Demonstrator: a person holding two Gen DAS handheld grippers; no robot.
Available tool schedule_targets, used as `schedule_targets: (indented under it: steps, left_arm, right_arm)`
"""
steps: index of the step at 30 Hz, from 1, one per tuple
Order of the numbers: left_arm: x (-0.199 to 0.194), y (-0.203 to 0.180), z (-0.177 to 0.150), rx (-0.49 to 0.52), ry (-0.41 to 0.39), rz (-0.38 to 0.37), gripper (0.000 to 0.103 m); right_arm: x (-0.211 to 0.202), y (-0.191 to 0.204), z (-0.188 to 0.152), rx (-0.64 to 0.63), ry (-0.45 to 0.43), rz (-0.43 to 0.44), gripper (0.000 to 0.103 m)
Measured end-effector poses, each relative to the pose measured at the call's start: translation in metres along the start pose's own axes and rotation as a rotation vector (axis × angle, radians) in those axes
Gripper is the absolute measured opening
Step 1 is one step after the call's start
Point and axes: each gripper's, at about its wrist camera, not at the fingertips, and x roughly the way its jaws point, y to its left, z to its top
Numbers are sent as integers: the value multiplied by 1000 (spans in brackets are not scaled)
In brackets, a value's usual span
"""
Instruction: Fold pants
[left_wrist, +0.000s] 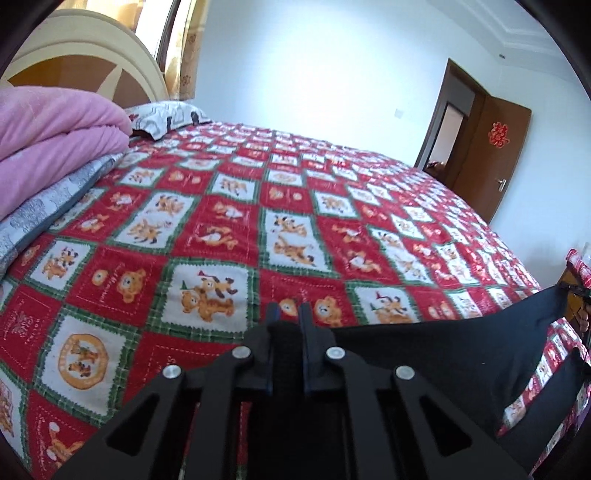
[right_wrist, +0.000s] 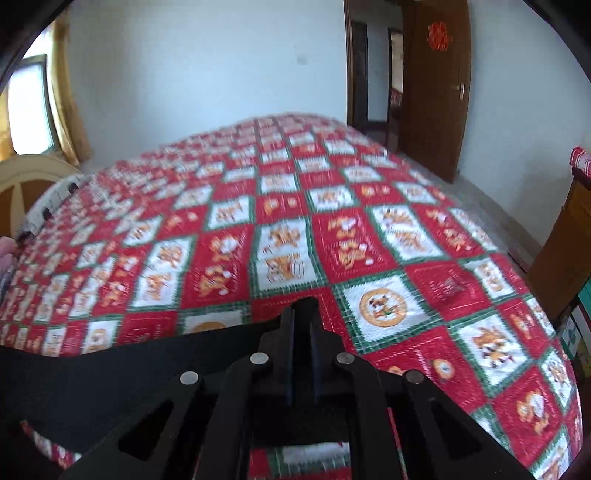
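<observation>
The pants (left_wrist: 443, 343) are black, soft and limp, probably light. They hang stretched between the 2 tongs above the bed (left_wrist: 221, 229). The left tongs (left_wrist: 287, 314) and right tongs (right_wrist: 303, 314) each look clamped on an upper edge; gripping there, well apart, seems sound. Below the tongs the cloth is cut off, so waistband, legs and hems cannot be told. The right view is blurred.

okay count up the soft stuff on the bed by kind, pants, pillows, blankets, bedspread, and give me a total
Black pants, stretched between the left gripper and right gripper: 1
Pillows, patterned white pillow and grey pillow: 2
Pink blanket, folded: 1
Red patchwork bedspread: 1
Total: 5
</observation>
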Motion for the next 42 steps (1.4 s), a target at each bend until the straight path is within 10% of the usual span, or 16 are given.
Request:
schedule_targets:
  steps: [29, 42]
  left_arm:
    - [-107, 9, -73, 41, -259, -246, 10]
    - [-112, 4, -125, 155, -177, -240, 11]
  right_arm:
    - [-126, -75, -136, 216, -147, 80, 4]
    - [-158, -79, -174, 267, -103, 95, 1]
